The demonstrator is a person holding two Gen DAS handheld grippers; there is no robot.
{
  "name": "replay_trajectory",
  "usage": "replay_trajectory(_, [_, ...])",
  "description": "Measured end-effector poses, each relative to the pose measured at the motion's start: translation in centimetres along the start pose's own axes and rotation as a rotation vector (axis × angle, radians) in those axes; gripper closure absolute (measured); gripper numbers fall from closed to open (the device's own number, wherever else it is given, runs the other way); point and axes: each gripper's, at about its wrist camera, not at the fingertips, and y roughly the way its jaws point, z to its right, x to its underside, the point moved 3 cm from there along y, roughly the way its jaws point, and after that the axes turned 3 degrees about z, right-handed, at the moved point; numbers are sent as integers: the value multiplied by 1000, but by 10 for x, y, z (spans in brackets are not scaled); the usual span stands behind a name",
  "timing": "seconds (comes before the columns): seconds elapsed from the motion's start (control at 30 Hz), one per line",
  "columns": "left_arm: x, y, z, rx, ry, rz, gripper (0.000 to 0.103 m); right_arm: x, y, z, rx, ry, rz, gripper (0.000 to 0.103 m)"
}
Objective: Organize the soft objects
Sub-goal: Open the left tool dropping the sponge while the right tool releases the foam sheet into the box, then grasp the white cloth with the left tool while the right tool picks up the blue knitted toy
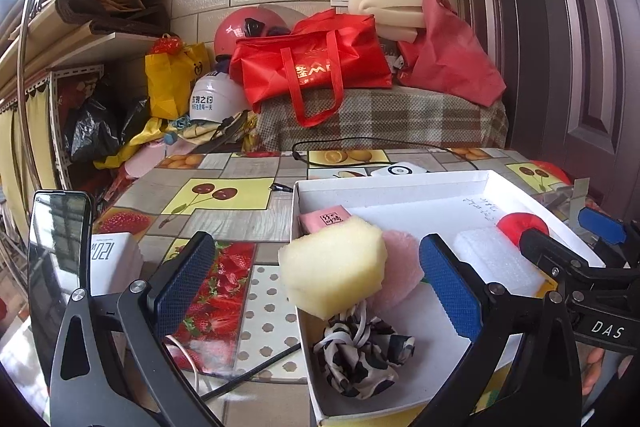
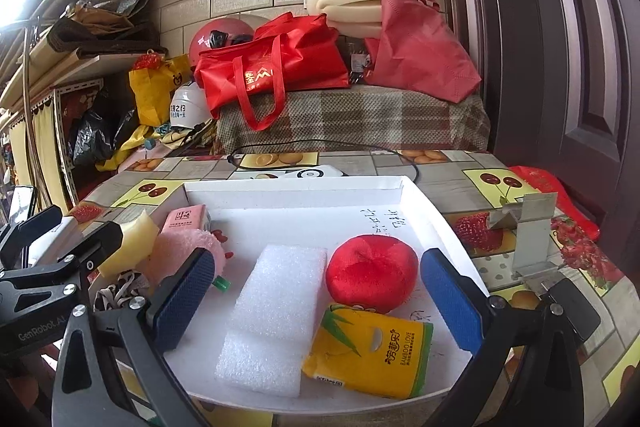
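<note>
Resting on the fruit-patterned desk (image 2: 500, 187), the shallow white box (image 2: 436, 223) held all the soft things. Its largest item, the white foam block (image 2: 276, 311), lay flat with its long axis running from the near rim toward the far wall, directly between the spread fingers of the right hand-held gripper (image 2: 320, 301), touched by neither pad. Just right of it, also inside that gap, lay the yellow tissue pack (image 2: 372, 355), its long side running across the view and tilted slightly, and behind it sat the round red plush ball (image 2: 370, 273).

At the box's left wall, the yellow sponge (image 1: 332, 267) sat propped on the rim, leaning on the pink plush (image 1: 400, 275). Both lay between the wide-open fingers of the left hand-held gripper (image 1: 316, 287), untouched. Below them lay the crumpled black-and-white fabric (image 1: 360, 355); the small pink tissue pack (image 1: 324, 221) lay in the far left corner.
</note>
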Motion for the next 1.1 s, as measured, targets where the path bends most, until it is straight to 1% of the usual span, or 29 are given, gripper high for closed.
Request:
replay_trajectory(0.13, [3, -11, -2, 18, 1, -3, 0, 5, -15, 6, 3, -38, 3, 0])
replay_trajectory(0.23, [7, -22, -2, 50, 10, -7, 0, 11, -29, 20, 5, -40, -18, 0])
replay_trajectory(0.37, [14, -39, 1, 114, 31, -15, 0, 26, -50, 54, -16, 45, -89, 0])
replay_trajectory(0.47, [17, -54, 7, 179, 57, -6, 0, 42, -70, 81, -51, 126, -153, 0])
replay_trajectory(0.57, [20, -68, 16, 250, 93, 1, 0, 59, -94, 97, -90, 180, -203, 0])
replay_trajectory(0.63, [23, -78, 23, 302, 119, -3, 0, 67, -111, 103, -137, 206, -221, 0])
replay_trajectory(0.7, [27, -87, 31, 359, 146, -18, 0, 74, -128, 104, -203, 218, -220, 0])
replay_trajectory(0.8, [35, -98, 43, 447, 183, -65, 0, 79, -155, 97, -335, 234, -213, 0])
replay_trajectory(0.9, [44, -109, 56, 525, 236, -111, 0, 80, -181, 86, -494, 249, -211, 0])
replay_trajectory(1.0, [53, -123, 74, 588, 324, -131, 0, 93, -198, 62, -617, 191, -278, 0])
replay_trajectory(1.1, [59, -134, 90, 595, 421, -108, 0, 113, -210, 26, -663, 61, -363, 1])
